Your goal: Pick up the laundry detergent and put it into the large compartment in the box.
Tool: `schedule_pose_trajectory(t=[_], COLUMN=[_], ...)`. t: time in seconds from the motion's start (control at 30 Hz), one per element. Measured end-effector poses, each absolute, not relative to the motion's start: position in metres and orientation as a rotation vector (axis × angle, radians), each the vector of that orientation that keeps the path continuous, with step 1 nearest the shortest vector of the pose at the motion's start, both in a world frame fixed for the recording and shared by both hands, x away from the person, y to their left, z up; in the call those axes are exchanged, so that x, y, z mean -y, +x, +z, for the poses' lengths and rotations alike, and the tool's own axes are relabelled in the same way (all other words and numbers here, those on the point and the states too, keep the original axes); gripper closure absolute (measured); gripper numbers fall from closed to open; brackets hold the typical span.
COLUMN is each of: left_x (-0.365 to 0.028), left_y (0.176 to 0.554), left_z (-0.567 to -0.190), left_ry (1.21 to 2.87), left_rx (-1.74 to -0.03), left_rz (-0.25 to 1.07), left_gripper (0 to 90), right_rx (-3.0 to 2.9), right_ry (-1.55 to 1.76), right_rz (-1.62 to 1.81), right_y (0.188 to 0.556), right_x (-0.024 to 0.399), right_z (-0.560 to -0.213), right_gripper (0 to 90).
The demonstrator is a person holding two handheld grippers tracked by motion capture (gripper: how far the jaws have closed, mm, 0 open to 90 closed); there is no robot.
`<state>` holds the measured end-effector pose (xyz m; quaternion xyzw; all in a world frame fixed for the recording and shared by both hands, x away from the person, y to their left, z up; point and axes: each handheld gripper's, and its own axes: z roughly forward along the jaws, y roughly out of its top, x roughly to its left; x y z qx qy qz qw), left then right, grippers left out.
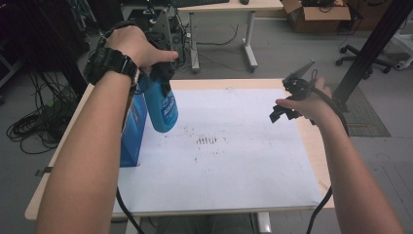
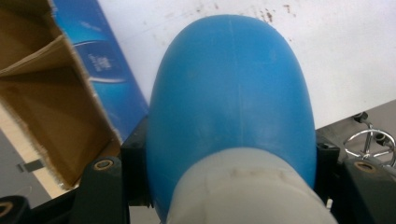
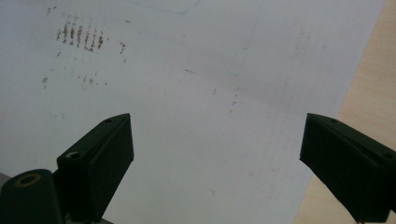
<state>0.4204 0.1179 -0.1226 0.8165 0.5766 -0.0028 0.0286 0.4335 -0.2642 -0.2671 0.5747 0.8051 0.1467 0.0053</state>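
At 9 o'clock on the pale wooden table (image 1: 311,141), an open blue cardboard box (image 1: 134,129) stands upright at the left edge of the stained white paper sheet (image 1: 234,170). Its brown flaps and interior appear at 9 o'clock in the left gripper view.

Just right of the box, at 10 o'clock, the left gripper (image 1: 160,73) is clamped on the neck end of a blue plastic bottle with a white collar (image 1: 162,105). The bottle hangs base-down, clear of the sheet, close beside the box's upper edge. The box is the nearest obstruction on that side. In the left gripper view the jaws press both flanks of the bottle.

At 12 o'clock on the sheet lies a patch of brown smudge marks (image 1: 208,141).

At 2 o'clock the right gripper (image 1: 285,109) hovers above the sheet's right margin, jaws spread wide with nothing between them.
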Motion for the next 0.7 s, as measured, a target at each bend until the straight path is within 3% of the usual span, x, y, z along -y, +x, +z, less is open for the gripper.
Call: schedule_pose_trajectory(t=[0.7], left_x=[-0.2], left_y=[0.421], left_z=[-0.108], left_ry=[2.319], left_rx=[-1.991], left_rz=[0.054], left_gripper=[37.6], right_rx=[-2.521], right_ry=[1.815], right_rz=[0.446], right_y=[0.438], right_x=[0.263], right_z=[-0.272], right_gripper=[9.7])
